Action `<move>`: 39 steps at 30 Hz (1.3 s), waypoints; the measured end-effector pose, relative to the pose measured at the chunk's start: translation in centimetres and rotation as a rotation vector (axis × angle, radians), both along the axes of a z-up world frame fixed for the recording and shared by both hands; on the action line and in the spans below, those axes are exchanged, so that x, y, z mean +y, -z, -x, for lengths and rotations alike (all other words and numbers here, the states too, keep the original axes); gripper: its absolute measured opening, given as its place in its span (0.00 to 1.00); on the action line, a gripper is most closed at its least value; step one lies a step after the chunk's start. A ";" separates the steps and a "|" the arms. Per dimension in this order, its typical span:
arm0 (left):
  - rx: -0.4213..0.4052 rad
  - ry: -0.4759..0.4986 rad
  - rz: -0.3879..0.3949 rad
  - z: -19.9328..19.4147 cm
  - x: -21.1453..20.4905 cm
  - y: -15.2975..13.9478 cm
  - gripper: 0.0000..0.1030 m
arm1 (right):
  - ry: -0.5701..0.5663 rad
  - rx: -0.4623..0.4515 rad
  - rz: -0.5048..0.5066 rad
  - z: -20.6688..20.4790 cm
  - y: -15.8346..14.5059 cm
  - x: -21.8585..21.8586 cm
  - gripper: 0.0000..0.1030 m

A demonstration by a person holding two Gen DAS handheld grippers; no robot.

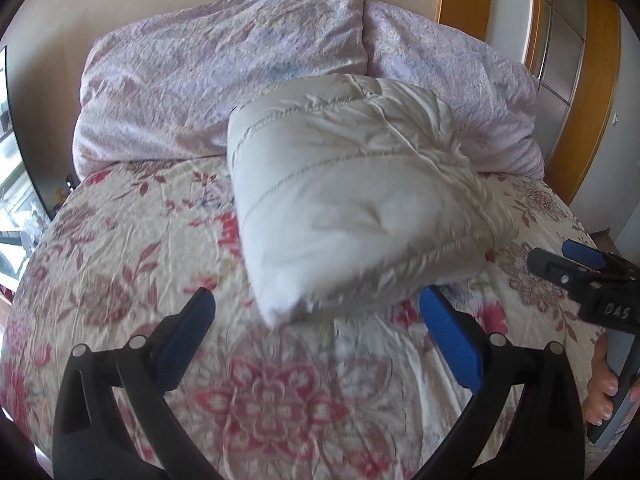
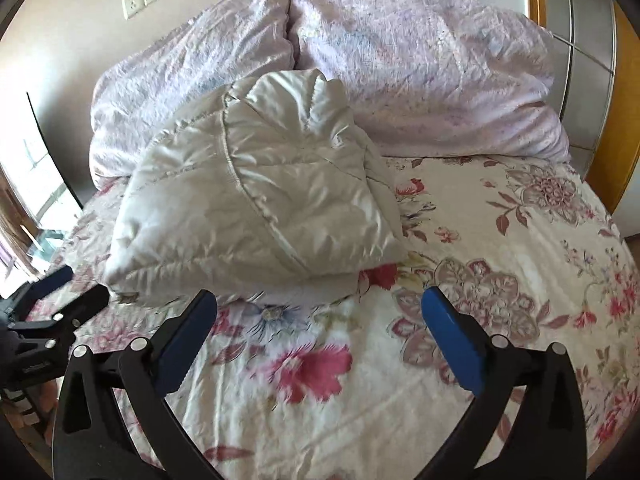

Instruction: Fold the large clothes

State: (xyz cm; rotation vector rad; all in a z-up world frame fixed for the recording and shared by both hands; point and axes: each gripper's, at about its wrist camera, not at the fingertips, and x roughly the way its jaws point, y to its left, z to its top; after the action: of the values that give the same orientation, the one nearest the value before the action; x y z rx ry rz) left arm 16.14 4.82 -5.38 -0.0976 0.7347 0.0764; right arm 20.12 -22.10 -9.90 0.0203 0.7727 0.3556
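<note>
A white quilted puffer jacket (image 1: 352, 200) lies folded into a thick bundle on the flowered bedsheet (image 1: 120, 248); the right wrist view shows the same jacket (image 2: 256, 216) left of centre. My left gripper (image 1: 316, 308) stands open just short of the bundle's near corner, nothing between its blue pads. My right gripper (image 2: 318, 304) is open too, its jaws wide apart and empty, just in front of the jacket's near edge. Each gripper shows in the other's view: the right gripper (image 1: 576, 264) at the right edge, the left gripper (image 2: 76, 288) at the left edge.
Two pale lilac pillows (image 1: 208, 68) (image 2: 420, 72) lie against the wall behind the jacket. A wooden wardrobe frame (image 1: 580, 80) stands on the right. A person's fingers (image 1: 604, 384) grip the right handle. A window (image 2: 28, 200) is on the left. The flowered sheet (image 2: 500, 240) spreads right of the jacket.
</note>
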 end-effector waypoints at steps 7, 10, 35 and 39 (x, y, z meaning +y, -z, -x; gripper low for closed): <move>0.018 -0.046 0.033 3.5 0.8 0.4 0.98 | 0.010 0.040 -0.023 2.5 0.6 -1.2 0.99; 0.029 -0.048 0.036 4.7 0.7 0.5 0.98 | 0.006 0.071 -0.033 3.5 1.0 -1.4 0.99; 0.087 0.039 0.105 6.0 -1.9 -1.9 0.98 | -0.092 0.084 -0.072 7.0 -2.1 -1.4 0.99; 0.093 0.040 0.106 6.0 -2.0 -2.1 0.98 | -0.097 0.084 -0.076 7.3 -2.2 -1.3 0.99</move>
State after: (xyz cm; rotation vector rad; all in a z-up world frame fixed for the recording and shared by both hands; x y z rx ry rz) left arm 10.15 2.82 -3.24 -0.1811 0.8331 0.0034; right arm 12.85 -23.43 -7.65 0.0695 0.8452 0.4788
